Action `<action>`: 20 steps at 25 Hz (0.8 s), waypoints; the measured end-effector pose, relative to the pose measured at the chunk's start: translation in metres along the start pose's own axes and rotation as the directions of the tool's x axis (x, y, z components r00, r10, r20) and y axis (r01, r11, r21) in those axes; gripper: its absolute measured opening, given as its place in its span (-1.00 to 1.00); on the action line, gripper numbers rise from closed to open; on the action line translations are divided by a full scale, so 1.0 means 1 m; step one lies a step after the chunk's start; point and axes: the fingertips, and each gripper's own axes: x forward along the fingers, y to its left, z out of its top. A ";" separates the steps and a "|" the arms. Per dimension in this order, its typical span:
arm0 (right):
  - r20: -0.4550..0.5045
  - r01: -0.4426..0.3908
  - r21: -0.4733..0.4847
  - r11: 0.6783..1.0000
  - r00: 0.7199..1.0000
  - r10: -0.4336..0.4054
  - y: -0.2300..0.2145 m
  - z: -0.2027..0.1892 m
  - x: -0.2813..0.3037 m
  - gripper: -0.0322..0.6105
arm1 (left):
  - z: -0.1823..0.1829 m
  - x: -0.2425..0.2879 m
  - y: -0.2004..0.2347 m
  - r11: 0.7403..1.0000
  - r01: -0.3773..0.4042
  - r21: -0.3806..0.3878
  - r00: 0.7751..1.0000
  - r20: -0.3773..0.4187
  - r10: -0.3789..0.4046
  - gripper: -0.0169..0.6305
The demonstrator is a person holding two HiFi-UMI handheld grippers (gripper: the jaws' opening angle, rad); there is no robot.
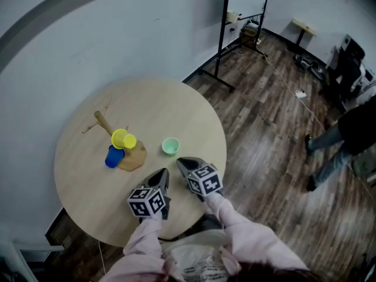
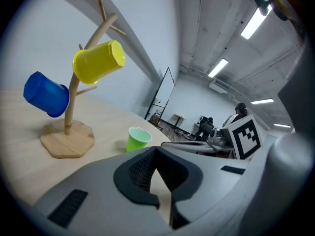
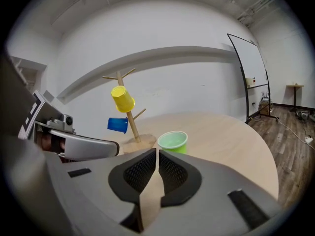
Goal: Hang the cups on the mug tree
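Note:
A wooden mug tree (image 1: 134, 157) stands on the round table (image 1: 82, 181), left of centre. A yellow cup (image 1: 123, 138) and a blue cup (image 1: 114, 156) hang on its pegs. A green cup (image 1: 170, 146) stands upright on the table to its right, just beyond both grippers. My left gripper (image 1: 164, 173) is shut with nothing in it. My right gripper (image 1: 181, 162) shows only a narrow slit between its pads, also with nothing in it. In the right gripper view the green cup (image 3: 172, 142) sits right ahead of the right gripper (image 3: 157, 152). The left gripper view has the green cup (image 2: 137, 138) ahead, slightly left.
The table's near edge lies under my hands. A black metal stand (image 1: 223, 34) rises from the wooden floor beyond the table. A person (image 1: 346, 140) stands at the right edge of the room. A white wall curves behind the table.

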 end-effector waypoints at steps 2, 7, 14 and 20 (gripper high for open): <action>-0.015 -0.022 -0.023 0.999 1.000 0.022 -0.005 0.001 0.002 -0.78 | 0.001 0.004 0.000 0.999 -0.024 -0.024 1.000 0.013 0.025 -0.94; -0.042 -0.076 -0.043 0.996 0.996 0.074 -0.020 0.004 0.012 -0.73 | 0.001 0.015 -0.003 0.995 -0.079 -0.059 0.996 0.026 0.081 -0.94; -0.090 -0.158 -0.085 0.984 0.985 0.150 -0.028 0.006 0.025 -0.61 | 0.009 0.018 0.008 0.976 -0.187 -0.112 0.978 0.070 0.196 -0.94; -0.120 -0.200 -0.110 0.974 0.975 0.187 -0.037 0.001 0.035 -0.52 | 0.007 0.028 0.010 0.961 -0.236 -0.144 0.965 0.086 0.249 -0.94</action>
